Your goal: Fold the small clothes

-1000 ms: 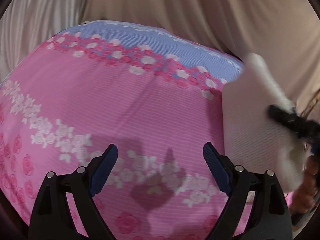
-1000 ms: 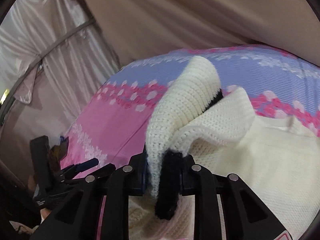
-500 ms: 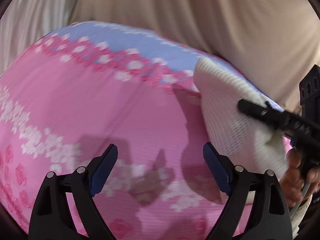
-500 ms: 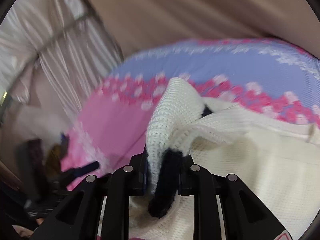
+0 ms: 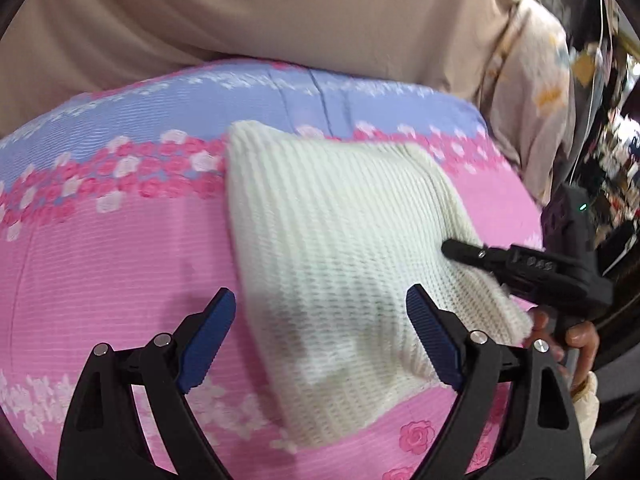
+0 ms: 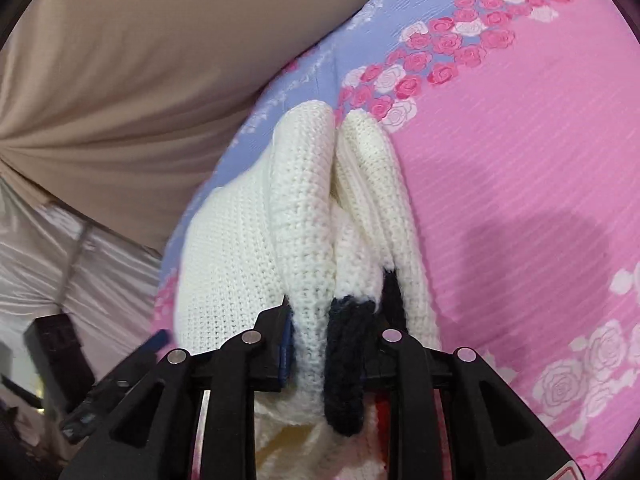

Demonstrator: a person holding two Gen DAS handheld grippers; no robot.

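Note:
A cream knit garment (image 5: pixel 340 248) lies folded over on the pink and blue rose-print sheet (image 5: pixel 100 260). In the left wrist view my left gripper (image 5: pixel 320 304) hovers open just over the garment's near part, nothing between its blue pads. My right gripper (image 5: pixel 472 254) comes in from the right at the garment's right edge. In the right wrist view the right gripper (image 6: pixel 332 344) clamps bunched folds of the cream knit (image 6: pixel 240 248) and its dark navy trim (image 6: pixel 346 360); its jaws are opening slightly, with the knit still pressed between them.
A beige curtain (image 5: pixel 280 12) hangs behind the sheet's far edge, and a pale satin drape (image 6: pixel 80 280) shows at the left. A person's hand (image 5: pixel 576 332) holds the right gripper's handle. Cluttered dark shelving (image 5: pixel 608 140) stands at the far right.
The right gripper swung the knit garment across and down onto the sheet, rolling as it went. The left gripper slid right, so the garment now lies in front of its open jaws.

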